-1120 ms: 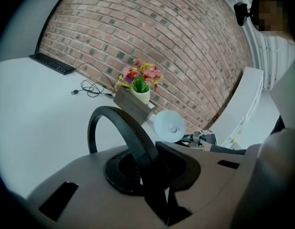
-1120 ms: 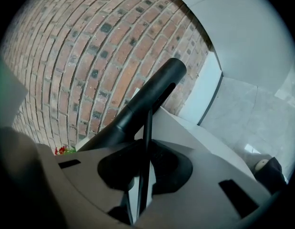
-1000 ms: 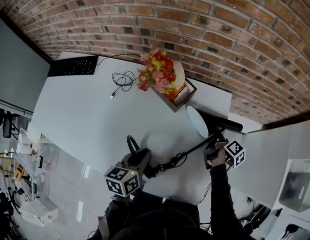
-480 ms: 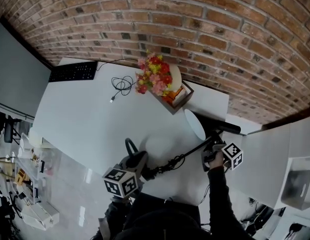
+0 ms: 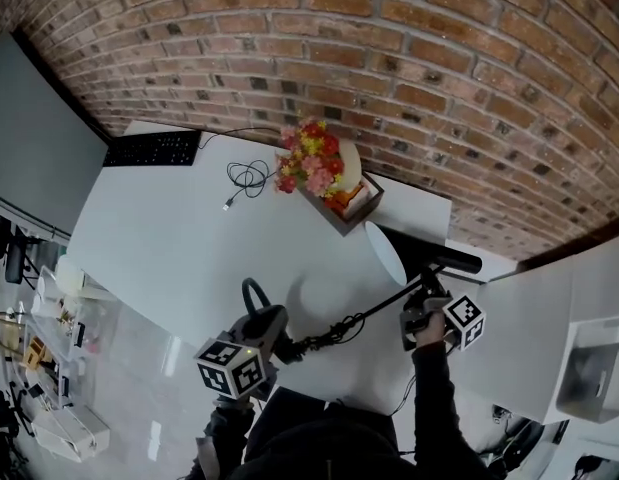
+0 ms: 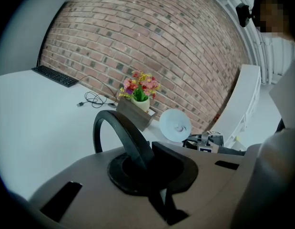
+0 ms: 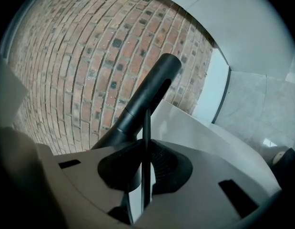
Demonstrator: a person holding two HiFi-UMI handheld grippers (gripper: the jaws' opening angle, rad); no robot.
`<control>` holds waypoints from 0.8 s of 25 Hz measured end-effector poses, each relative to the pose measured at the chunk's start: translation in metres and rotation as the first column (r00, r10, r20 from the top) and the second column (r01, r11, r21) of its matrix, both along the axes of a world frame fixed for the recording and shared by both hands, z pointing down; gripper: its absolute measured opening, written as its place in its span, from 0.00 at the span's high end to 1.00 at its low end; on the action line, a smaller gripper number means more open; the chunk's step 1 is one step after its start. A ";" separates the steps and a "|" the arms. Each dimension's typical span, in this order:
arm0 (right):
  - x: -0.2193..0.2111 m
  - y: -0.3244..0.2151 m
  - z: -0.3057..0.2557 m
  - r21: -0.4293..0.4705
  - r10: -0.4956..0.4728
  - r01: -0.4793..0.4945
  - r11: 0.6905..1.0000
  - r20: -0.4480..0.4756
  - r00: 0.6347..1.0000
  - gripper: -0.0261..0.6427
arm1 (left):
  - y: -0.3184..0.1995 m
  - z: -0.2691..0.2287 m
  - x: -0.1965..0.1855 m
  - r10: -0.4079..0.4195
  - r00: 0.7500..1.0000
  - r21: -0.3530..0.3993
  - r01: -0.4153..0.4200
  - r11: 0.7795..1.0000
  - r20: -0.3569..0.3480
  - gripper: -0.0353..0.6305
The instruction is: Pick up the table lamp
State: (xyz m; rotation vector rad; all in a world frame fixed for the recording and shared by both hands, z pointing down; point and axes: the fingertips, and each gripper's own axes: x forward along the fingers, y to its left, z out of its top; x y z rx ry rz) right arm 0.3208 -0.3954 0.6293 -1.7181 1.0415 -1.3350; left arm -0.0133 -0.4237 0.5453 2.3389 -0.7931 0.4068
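Both claws are clamped shut on the black table lamp with a round white-faced head [image 5: 387,252]. The left claw [image 6: 142,162] pinches its curved black loop [image 6: 119,128], and the right claw [image 7: 145,162] pinches its thin black rod [image 7: 146,128]. The lamp spans between them above the white tabletop [image 5: 179,238].

No readable text, brand, number or sign in any view. Left cube [image 5: 232,366], right cube [image 5: 465,320]: black-and-white square code patterns only, not legible as letters or digits. Keyboard [image 5: 151,149] at far tabletop [image 5: 189,228] corner: key legends too small to read.
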 end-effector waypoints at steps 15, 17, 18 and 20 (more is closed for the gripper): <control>-0.028 0.021 -0.073 0.132 -0.072 0.079 0.988 -0.057 0.996 0.89 | 0.028 -0.046 -0.039 -0.080 0.995 0.116 0.087 0.989 -0.061 0.92; -0.033 0.025 -0.083 0.150 -0.087 0.096 0.984 -0.067 0.994 0.89 | 0.033 -0.051 -0.046 -0.094 0.993 0.127 0.102 0.987 -0.071 0.92; -0.036 0.027 -0.087 0.160 -0.094 0.104 0.982 -0.072 0.993 0.89 | 0.036 -0.053 -0.049 -0.100 0.992 0.132 0.110 0.985 -0.076 0.93; -0.041 0.029 -0.096 0.178 -0.112 0.126 0.976 -0.084 0.990 0.89 | 0.040 -0.057 -0.055 -0.116 0.990 0.139 0.127 0.982 -0.084 0.93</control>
